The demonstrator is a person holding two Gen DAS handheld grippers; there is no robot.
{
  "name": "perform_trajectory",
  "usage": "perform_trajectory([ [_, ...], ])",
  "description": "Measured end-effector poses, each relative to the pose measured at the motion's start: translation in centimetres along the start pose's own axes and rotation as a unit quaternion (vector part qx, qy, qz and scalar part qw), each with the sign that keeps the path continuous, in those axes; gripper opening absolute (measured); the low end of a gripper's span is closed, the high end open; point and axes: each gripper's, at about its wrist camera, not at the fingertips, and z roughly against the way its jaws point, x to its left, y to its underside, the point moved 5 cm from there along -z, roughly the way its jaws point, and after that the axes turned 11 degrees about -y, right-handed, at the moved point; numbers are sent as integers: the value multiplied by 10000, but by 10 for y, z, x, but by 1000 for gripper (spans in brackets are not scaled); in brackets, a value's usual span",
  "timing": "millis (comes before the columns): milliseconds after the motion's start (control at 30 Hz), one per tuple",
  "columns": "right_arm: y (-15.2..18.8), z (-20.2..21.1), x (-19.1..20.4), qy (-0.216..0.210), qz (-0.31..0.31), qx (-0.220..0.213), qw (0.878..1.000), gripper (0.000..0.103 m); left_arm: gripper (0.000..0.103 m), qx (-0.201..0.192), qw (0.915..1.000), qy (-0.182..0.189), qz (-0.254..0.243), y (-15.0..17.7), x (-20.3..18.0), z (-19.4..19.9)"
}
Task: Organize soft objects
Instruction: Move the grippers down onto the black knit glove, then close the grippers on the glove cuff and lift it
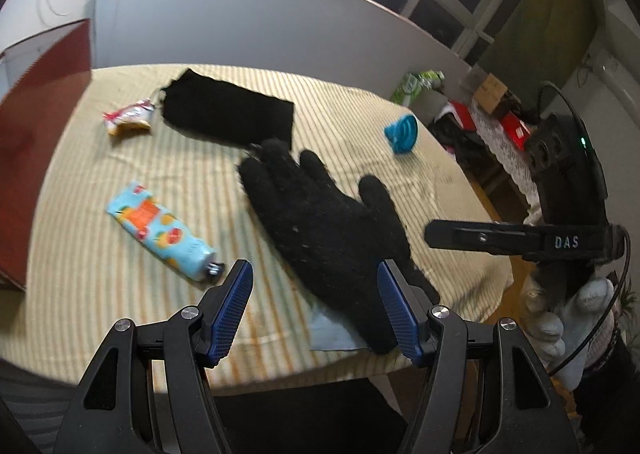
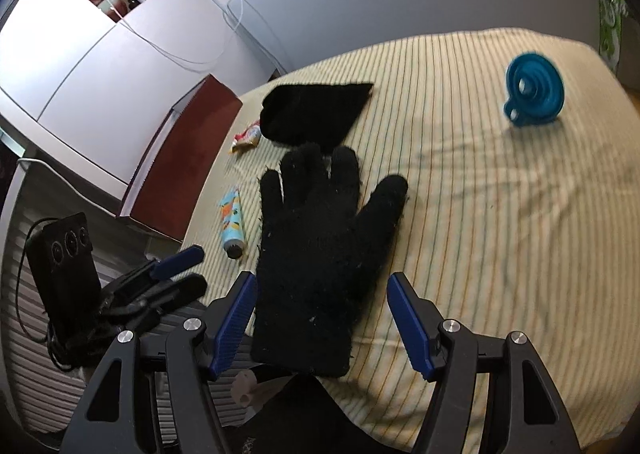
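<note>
A black knit glove (image 1: pixel 320 230) (image 2: pixel 320 246) lies flat on the striped tablecloth (image 1: pixel 100 274) (image 2: pixel 500 254), fingers pointing away. Its cuff rests on a light blue cloth (image 1: pixel 332 330) at the near edge. Behind it lies a folded black fabric piece (image 1: pixel 228 113) (image 2: pixel 316 113). My left gripper (image 1: pixel 314 268) hovers open over the near table edge, the glove's cuff passing by its right pad. My right gripper (image 2: pixel 320 280) is open above the glove's cuff, pads clear of it. The right wrist view shows the left gripper (image 2: pixel 198 268) at lower left.
A blue funnel (image 1: pixel 402 131) (image 2: pixel 534 89) sits at the right of the table. On the left are a printed tube (image 1: pixel 160 232) (image 2: pixel 233 221) and a snack packet (image 1: pixel 128 117) (image 2: pixel 246 137). A red-brown box (image 1: pixel 40 133) (image 2: pixel 176 165) stands at the left edge. A gloved hand (image 1: pixel 568 314) holds the right gripper.
</note>
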Motion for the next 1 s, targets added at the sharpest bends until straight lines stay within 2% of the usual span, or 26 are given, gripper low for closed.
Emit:
perform_trajectory([
  [200, -2, -15, -9, -189, -219, 123, 9995, 64, 64, 194, 9998, -38, -92, 3, -8, -17],
  [500, -5, -29, -14, -229, -230, 301, 9990, 64, 64, 484, 9988, 4, -32, 3, -7, -41],
  [667, -5, -38, -16, -305, -269, 408, 9983, 63, 64, 488, 9988, 20, 9, -1, -6, -46],
  [733, -7, -42, -17, -319, -302, 428, 9981, 63, 62, 481, 9988, 14, -15, -2, -7, -48],
  [800, -9, -45, -18, -359, -344, 416, 9979, 58, 61, 445, 9990, -2, -56, -3, -9, -48],
  [933, -12, -48, -19, -439, -430, 420, 9972, 53, 52, 421, 9990, 24, -139, -3, -13, -49],
  [1000, -12, -48, -21, -463, -443, 443, 9970, 47, 46, 412, 9990, 48, -165, -4, -15, -50],
])
